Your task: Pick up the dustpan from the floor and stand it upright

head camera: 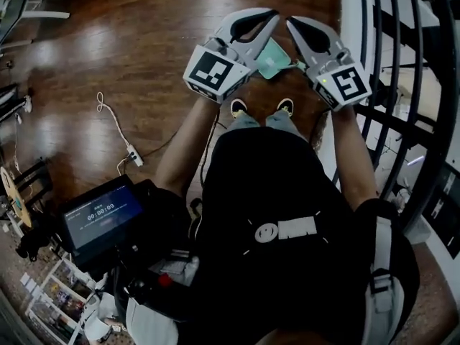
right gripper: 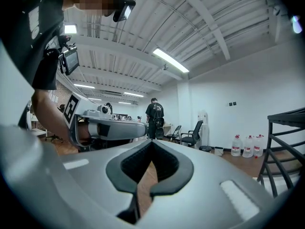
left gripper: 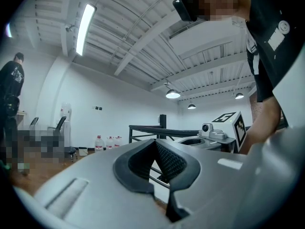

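In the head view a teal dustpan lies on the wooden floor just ahead of the person's shoes, partly hidden under the two grippers. My left gripper and my right gripper are held level above it, tips close together and pointing away from me. Neither touches the dustpan. The left gripper has its jaws meeting at the tips with nothing between them in its own view. Likewise the right gripper is shut and empty. Each gripper view shows the other gripper beside it.
A black metal railing runs along the right side. A power strip with a white cable lies on the floor to the left, near a lit screen. People stand farther off, with chairs and water bottles.
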`<state>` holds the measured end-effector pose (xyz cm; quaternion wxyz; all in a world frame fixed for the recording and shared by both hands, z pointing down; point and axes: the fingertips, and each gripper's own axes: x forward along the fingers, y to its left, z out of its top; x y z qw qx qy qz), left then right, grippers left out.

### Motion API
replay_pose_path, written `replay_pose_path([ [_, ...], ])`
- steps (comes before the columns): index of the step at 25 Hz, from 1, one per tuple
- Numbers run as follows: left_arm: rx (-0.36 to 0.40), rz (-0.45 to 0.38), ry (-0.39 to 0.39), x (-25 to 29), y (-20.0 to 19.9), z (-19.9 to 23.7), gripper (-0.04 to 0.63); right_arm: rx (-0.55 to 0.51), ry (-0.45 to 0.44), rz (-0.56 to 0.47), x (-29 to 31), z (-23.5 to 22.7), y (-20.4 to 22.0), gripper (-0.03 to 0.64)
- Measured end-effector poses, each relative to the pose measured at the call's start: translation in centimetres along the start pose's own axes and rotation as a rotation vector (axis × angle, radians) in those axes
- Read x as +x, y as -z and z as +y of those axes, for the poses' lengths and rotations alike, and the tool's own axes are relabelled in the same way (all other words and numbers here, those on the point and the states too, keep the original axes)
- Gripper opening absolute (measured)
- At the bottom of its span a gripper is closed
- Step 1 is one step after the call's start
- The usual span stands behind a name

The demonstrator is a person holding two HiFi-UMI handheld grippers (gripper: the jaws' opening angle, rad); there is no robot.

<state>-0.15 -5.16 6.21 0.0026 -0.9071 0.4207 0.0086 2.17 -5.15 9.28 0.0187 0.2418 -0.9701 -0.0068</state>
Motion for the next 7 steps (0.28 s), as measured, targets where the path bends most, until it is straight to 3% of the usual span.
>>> replay_pose_path([
  [7,-0.012,-0.015,0.009,1.8,0.1,0.7,0.018,0.001,0.013,0.017,0.3,-1.6,-0.2,0.000],
])
